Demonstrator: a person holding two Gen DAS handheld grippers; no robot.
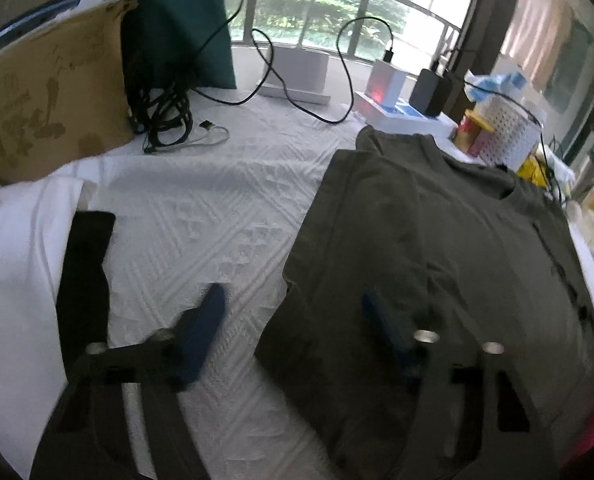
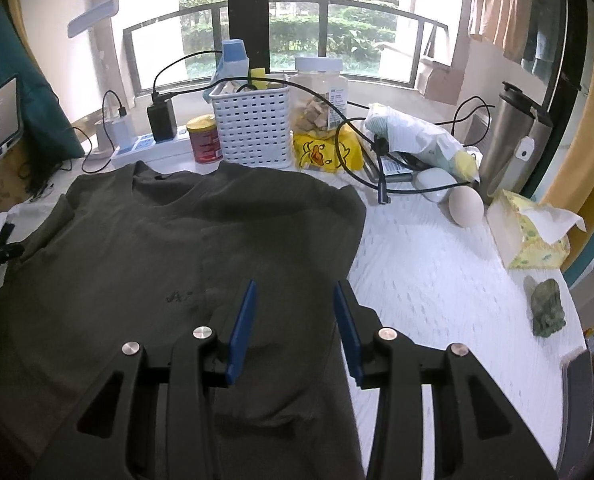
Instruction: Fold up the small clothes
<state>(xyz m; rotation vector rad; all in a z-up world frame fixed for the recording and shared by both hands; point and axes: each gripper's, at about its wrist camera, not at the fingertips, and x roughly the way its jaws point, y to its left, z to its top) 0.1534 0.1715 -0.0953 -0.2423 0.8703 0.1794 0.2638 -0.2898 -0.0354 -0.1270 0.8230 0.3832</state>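
An olive-green T-shirt [image 1: 437, 248] [image 2: 157, 248] lies flat on the white textured table cover [image 1: 201, 216], its collar toward the window. My left gripper [image 1: 293, 306] is open and low over the shirt's left edge. One blue finger [image 1: 211, 312] is over bare cover and the other over the fabric, and neither pad presses on cloth. My right gripper [image 2: 295, 304] is open above the shirt's right side, close to its right edge. Its blue fingers [image 2: 243, 312] are apart, with only flat fabric below them.
A cardboard box [image 1: 49, 92] and a cable tangle [image 1: 165, 120] stand at the back left, a white garment [image 1: 13, 264] with a black cloth [image 1: 85, 276] beside the shirt. Behind and right are a white basket [image 2: 253, 128], red tin [image 2: 205, 140], egg [image 2: 465, 206], tissue box [image 2: 529, 236] and steel flask [image 2: 513, 136].
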